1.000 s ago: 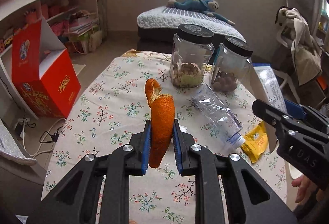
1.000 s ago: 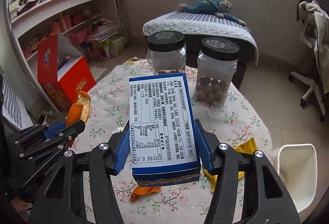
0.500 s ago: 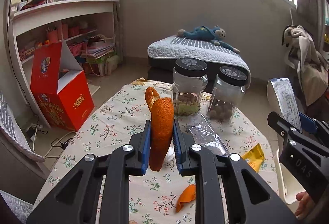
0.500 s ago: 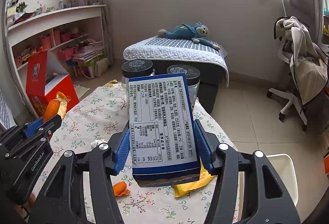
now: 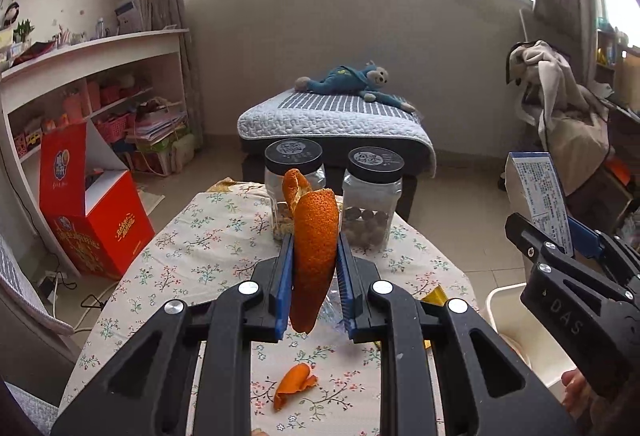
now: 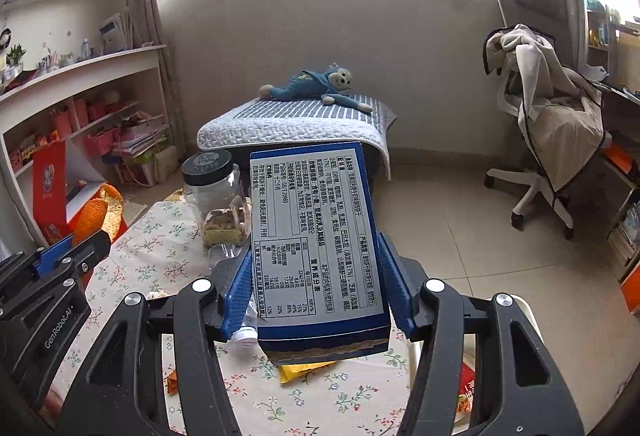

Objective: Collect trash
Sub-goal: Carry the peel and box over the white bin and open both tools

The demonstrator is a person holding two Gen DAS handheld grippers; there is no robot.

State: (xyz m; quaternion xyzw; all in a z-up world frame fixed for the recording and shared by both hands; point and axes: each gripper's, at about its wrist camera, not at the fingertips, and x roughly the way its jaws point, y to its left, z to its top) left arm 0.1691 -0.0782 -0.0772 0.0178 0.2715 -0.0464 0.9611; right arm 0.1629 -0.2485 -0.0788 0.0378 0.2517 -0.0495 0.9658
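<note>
My left gripper [image 5: 314, 256] is shut on a long strip of orange peel [image 5: 313, 248] that stands upright between its blue pads, lifted above the flowered table [image 5: 192, 260]. My right gripper [image 6: 316, 256] is shut on a blue carton [image 6: 316, 236] with a white printed label, held up over the table's right side. Each gripper shows in the other's view, the left gripper [image 6: 76, 248] at left and the carton [image 5: 538, 192] at right. On the cloth lie a smaller orange peel piece [image 5: 294, 390], a yellow wrapper [image 6: 304, 370] and a crushed clear bottle [image 6: 240, 328], mostly hidden.
Two clear jars with black lids [image 5: 294, 192] [image 5: 374, 196] stand at the table's far end. A white bin [image 5: 516, 320] sits on the floor at the table's right. A red box [image 5: 92, 220], shelves, a low bed with a plush toy [image 5: 352, 80] and a draped chair [image 6: 548, 124] surround it.
Both grippers have risen and pulled back from the table with their loads and tilted up, so the jars look smaller and the windows and the white bin have come into view.
</note>
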